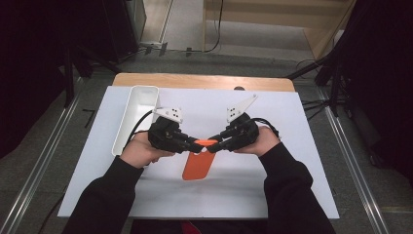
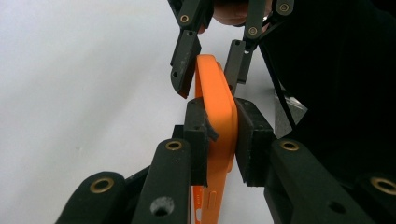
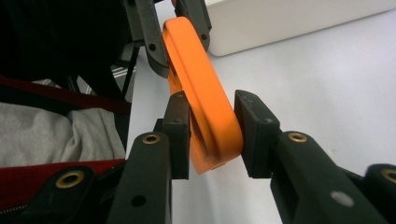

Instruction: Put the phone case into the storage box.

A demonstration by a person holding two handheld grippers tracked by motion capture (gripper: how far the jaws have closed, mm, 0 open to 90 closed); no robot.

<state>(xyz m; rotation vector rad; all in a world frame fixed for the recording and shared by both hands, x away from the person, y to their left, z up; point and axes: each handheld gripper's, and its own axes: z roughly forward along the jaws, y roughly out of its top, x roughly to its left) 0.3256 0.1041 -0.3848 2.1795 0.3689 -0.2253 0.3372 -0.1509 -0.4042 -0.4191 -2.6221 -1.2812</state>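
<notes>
Orange phone case (image 1: 198, 165) held up off the white table (image 1: 292, 185), pinched along its top edge from both sides. Left gripper (image 1: 198, 145) clamped tight on it, pads (image 2: 198, 135) pressed flat against both faces of the case (image 2: 217, 121) in the left gripper view, rim running straight up between the jaws. Right gripper (image 1: 212, 145) coming in from the opposite end, jaws either side of the same rim; in the right gripper view the case (image 3: 205, 102) sits slanted between them, left pad (image 3: 177, 135) touching, right pad with a sliver of gap, so can't say for sure if that one's fully gripping. From above, tips of both grippers nearly meeting over the case's top edge, rest of the case hanging down toward the person's side below the jaws. White bin (image 1: 136, 114) off beyond the left gripper, well apart from the case. Hands (image 1: 141, 151) wrapped around each gripper body, black sleeves
</notes>
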